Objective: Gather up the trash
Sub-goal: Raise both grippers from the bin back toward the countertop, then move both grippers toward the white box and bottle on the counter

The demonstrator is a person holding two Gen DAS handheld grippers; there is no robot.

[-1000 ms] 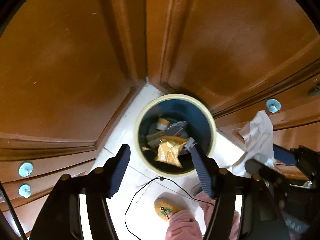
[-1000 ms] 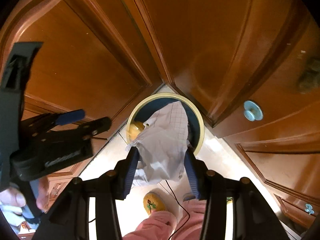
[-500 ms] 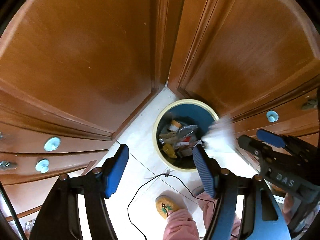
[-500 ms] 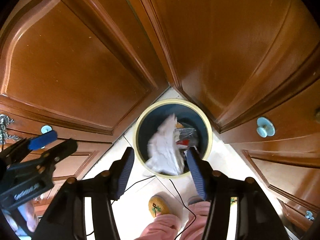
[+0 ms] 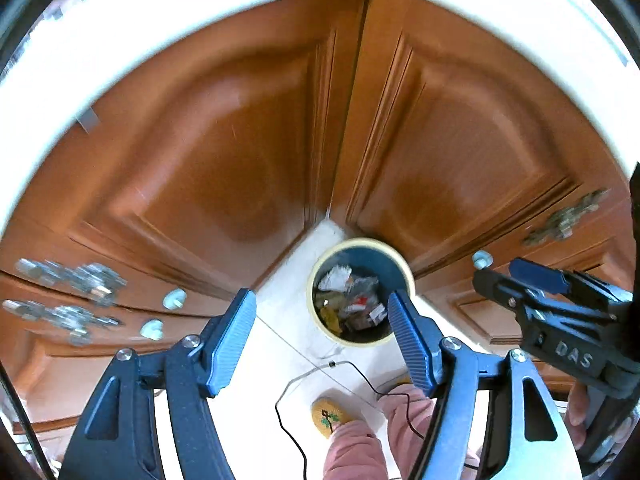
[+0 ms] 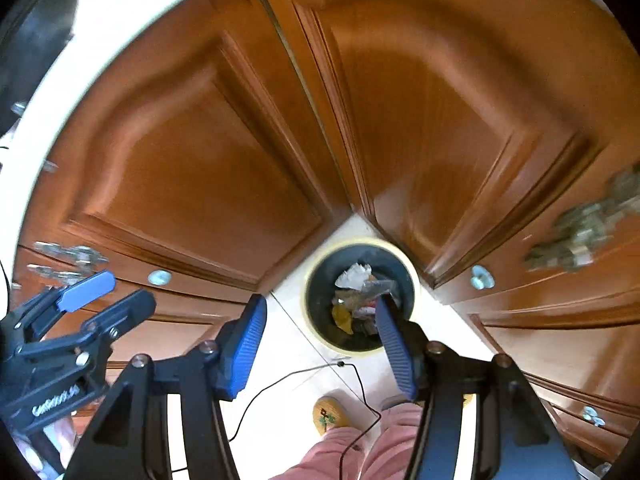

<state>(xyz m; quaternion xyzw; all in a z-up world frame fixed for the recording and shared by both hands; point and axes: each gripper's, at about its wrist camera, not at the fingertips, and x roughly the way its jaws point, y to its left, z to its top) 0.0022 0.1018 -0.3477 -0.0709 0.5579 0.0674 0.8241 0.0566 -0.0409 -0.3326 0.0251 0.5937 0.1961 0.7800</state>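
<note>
Far below both open, empty tongs (image 5: pixel 320 344) (image 6: pixel 320 344), trash (image 5: pixel 352 304) inside the bin (image 5: pixel 408 276).

left gripper (image 5: pixel 320 330) – blue ribbed pads, silver screws | pink trousers (image 5: pixel 352 452) – yellow embroidered slipper (image 5: pixel 328 420)

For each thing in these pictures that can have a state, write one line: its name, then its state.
Trash bin: upright on the floor, no lid, partly filled.
White paper: crumpled, lying in the bin.
Cabinet doors: closed.
Left gripper: open, empty.
Right gripper: open, empty.
Black cable: slack on the floor.
</note>
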